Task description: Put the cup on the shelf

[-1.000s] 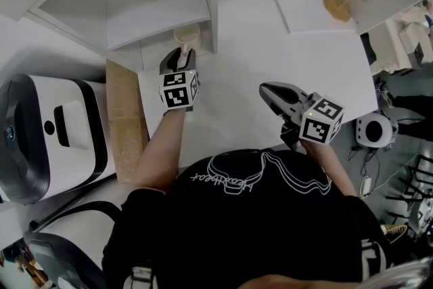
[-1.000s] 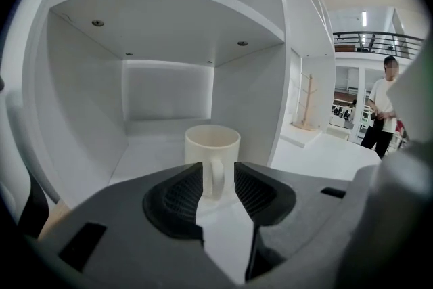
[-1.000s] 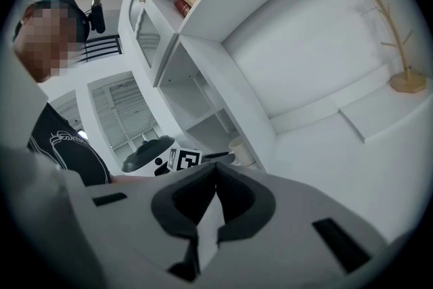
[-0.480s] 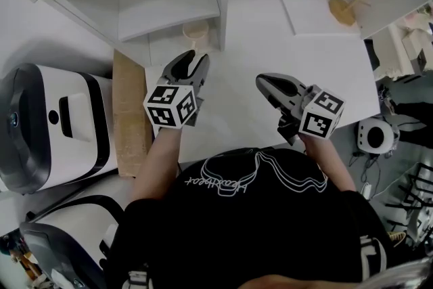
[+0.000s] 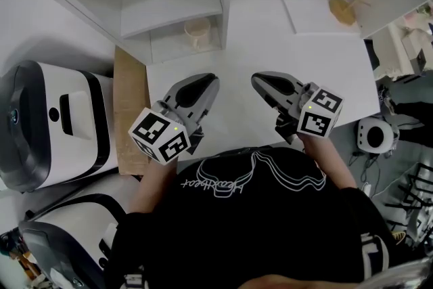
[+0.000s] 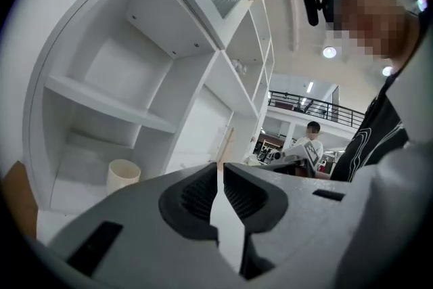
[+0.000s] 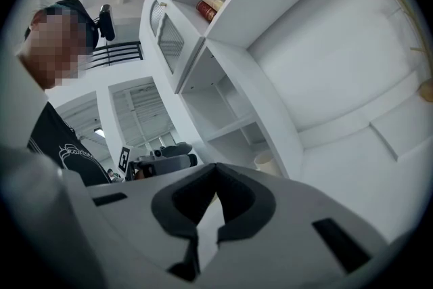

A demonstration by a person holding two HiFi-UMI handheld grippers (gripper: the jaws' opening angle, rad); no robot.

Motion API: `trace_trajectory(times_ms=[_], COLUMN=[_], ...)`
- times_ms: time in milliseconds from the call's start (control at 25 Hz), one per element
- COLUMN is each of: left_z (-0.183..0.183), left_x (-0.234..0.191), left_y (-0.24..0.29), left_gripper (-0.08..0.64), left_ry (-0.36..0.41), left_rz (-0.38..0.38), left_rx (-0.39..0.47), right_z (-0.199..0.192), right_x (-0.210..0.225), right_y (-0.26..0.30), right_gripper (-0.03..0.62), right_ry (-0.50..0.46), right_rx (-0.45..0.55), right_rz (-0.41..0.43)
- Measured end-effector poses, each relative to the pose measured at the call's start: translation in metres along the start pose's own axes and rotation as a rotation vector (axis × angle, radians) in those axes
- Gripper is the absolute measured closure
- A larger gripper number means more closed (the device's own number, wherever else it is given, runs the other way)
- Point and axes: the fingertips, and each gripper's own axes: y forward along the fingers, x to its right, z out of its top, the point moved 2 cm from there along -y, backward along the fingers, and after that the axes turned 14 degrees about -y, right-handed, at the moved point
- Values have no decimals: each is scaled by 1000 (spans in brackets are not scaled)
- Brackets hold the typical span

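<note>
The cup (image 5: pixel 197 31) stands upright, mouth up and long axis vertical, alone on the lowest shelf (image 5: pixel 169 45). A white counter (image 5: pixel 318 57) runs to its right, and the gripper views show a hall with ceiling lights. The left hand-held gripper (image 5: pixel 206 81), at the cup a second ago, has drawn back over the counter. Its jaws are closing to a narrow slit with nothing between them. The right hand-held gripper (image 5: pixel 258 78) is pressed together, empty.

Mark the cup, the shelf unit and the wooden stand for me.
cup (image 5: pixel 197 30): head view, on its open top.
shelf unit (image 5: pixel 169 5): head view, on a bare shelf board.
wooden stand (image 5: pixel 337 7): head view, on its round base.
</note>
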Motion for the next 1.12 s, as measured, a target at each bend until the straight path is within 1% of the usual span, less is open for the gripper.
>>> trace_trajectory(times_ms=[80, 240, 360, 480, 720, 1120], left_z=[-1, -2, -3, -5, -6, -7], left_x=[7, 18, 20, 16, 12, 4], left_y=[0, 0, 1, 2, 1, 3], left_gripper=[554, 555, 556, 555, 555, 555], left_ry=[1, 19, 40, 45, 45, 35], left_rz=[-17, -36, -29, -13, 6, 13], left_rx=[-5, -11, -19, -22, -25, -28], right_z=[1, 5, 5, 3, 4, 0], right_x=[-3, -9, -14, -16, -16, -13], right_y=[3, 6, 8, 9, 10, 16], right_gripper=[586, 586, 586, 586, 586, 586], right_ry=[-1, -33, -51, -54, -61, -60], right_rx=[1, 1, -6, -13, -21, -34], right_rz=[9, 15, 36, 42, 43, 45])
